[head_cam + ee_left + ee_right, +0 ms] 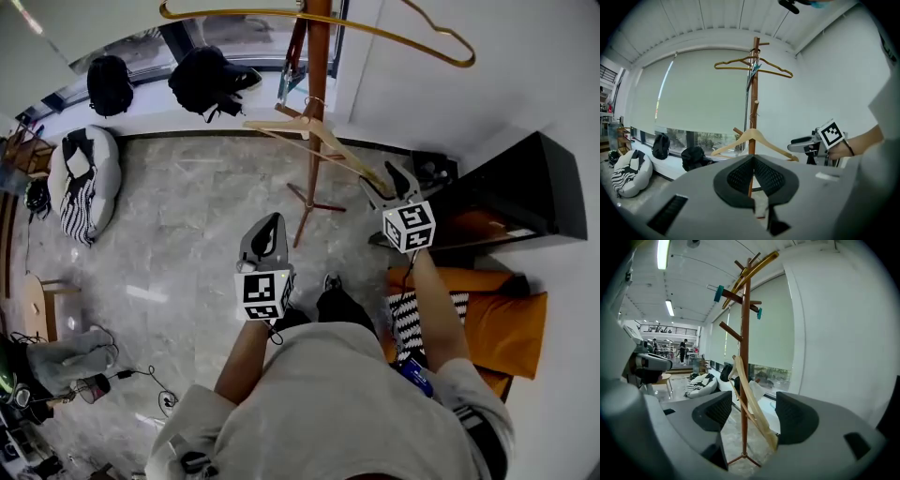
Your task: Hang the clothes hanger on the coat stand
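Right gripper (752, 416) stands wide open, gripping nothing, left gripper (753, 173) clenched and empty, with the pale wooden clothes hanger (751, 399) hung tilted on the brown wooden coat stand (745, 333) just ahead of the open jaws: hanging judged done, only withdrawal remaining.

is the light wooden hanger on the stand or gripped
On the stand: the light wooden hanger hangs from the coat stand; the right gripper has jaws apart around its end, not clamping.
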### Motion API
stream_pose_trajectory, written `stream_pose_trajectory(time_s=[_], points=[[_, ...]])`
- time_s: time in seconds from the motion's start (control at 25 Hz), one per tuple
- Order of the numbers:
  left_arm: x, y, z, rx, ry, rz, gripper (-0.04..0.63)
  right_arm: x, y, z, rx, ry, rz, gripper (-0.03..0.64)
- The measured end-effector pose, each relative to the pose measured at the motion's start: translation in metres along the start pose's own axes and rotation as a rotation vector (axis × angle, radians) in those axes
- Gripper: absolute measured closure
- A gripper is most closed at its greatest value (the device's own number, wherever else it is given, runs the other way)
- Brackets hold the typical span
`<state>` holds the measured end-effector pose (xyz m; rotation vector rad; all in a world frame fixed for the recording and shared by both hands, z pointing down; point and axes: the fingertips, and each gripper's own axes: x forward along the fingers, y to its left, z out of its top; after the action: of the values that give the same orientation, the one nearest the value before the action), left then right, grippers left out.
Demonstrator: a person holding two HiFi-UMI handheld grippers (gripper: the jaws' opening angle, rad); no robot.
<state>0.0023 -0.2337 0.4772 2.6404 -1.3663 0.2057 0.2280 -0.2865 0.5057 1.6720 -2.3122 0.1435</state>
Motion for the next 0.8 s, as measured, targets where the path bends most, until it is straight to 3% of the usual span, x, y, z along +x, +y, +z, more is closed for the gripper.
stream_pose_trajectory(time_s=[0.32, 0.56, 0.6, 0.68, 0.8], points=[[-0.017, -0.009, 0.000, 0.007, -0.026, -0.110, 0.588, -0.040, 0.058, 0.024, 0.033, -0.094, -0.155, 0.350], [-0.024, -0.010, -0.006, 0.035, -0.046, -0.162, 0.588, -0.073, 0.097, 0.006, 0.045, -0.067, -0.246, 0.355], [-0.025, -0.007, -0.005, 0.037, -0.055, -0.152, 0.588, -0.078, 0.101, 0.003, 0.042, -0.061, -0.262, 0.372], [-0.025, -0.004, -0.005, 0.041, -0.064, -0.137, 0.588, -0.091, 0.105, 0.000, 0.038, -0.052, -0.312, 0.476], [-0.030, -0.009, -0.006, 0.041, -0.063, -0.146, 0.587, -0.114, 0.112, 0.000, 0.036, -0.043, -0.379, 0.554]])
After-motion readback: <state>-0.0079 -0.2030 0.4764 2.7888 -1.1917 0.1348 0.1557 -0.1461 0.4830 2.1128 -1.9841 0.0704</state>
